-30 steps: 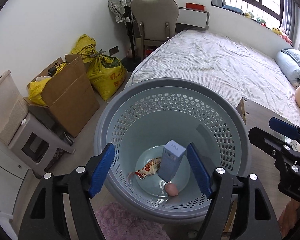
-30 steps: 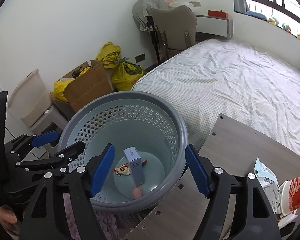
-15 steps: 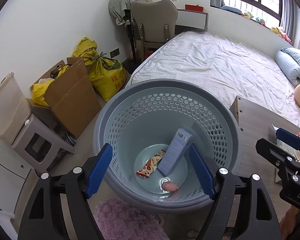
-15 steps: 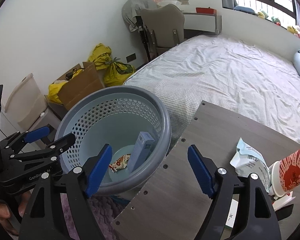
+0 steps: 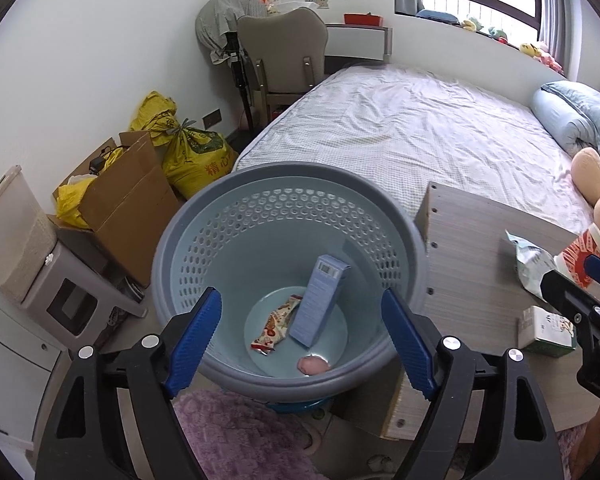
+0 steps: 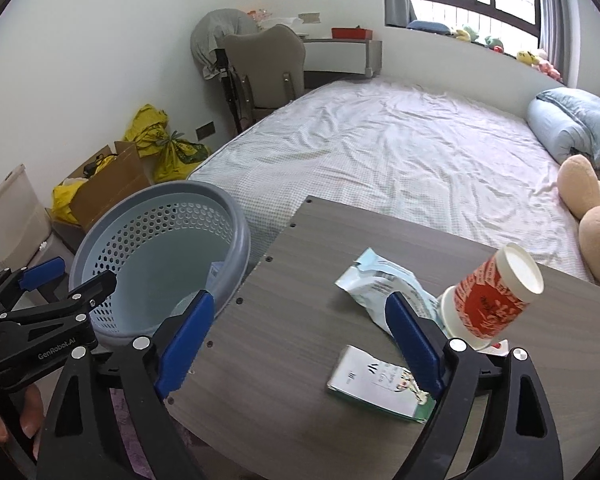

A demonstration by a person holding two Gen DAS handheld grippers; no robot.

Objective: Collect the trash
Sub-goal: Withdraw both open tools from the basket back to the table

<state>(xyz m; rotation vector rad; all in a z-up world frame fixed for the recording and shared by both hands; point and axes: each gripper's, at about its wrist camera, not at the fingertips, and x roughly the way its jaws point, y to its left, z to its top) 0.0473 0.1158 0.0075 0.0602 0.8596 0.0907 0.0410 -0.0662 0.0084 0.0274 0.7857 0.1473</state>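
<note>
A blue-grey perforated basket [image 5: 204,236] stands on the floor left of the wooden table [image 6: 284,320]. In it lie a blue box [image 5: 318,306], a snack wrapper [image 5: 276,326] and a pink lump [image 5: 312,365]. My left gripper [image 5: 302,338] is open and empty above the basket's near rim. My right gripper [image 6: 300,336] is open and empty over the table. On the table lie a pale blue bag [image 6: 380,284], a red paper cup [image 6: 488,300] tipped on its side, and a green-white carton [image 6: 374,382] lying flat by my right finger.
A bed [image 6: 380,152] lies behind the table, with a rolled quilt [image 6: 568,124] and a plush toy [image 6: 588,208]. A cardboard box [image 5: 120,188], yellow sacks [image 5: 192,152] and a stool [image 5: 72,296] stand left of the basket. A purple rug [image 5: 236,436] lies below.
Both grippers have moved right. The right gripper went from over the basket to over the table, bringing the bag, cup and carton into view. The blue box in the basket has tipped over.
</note>
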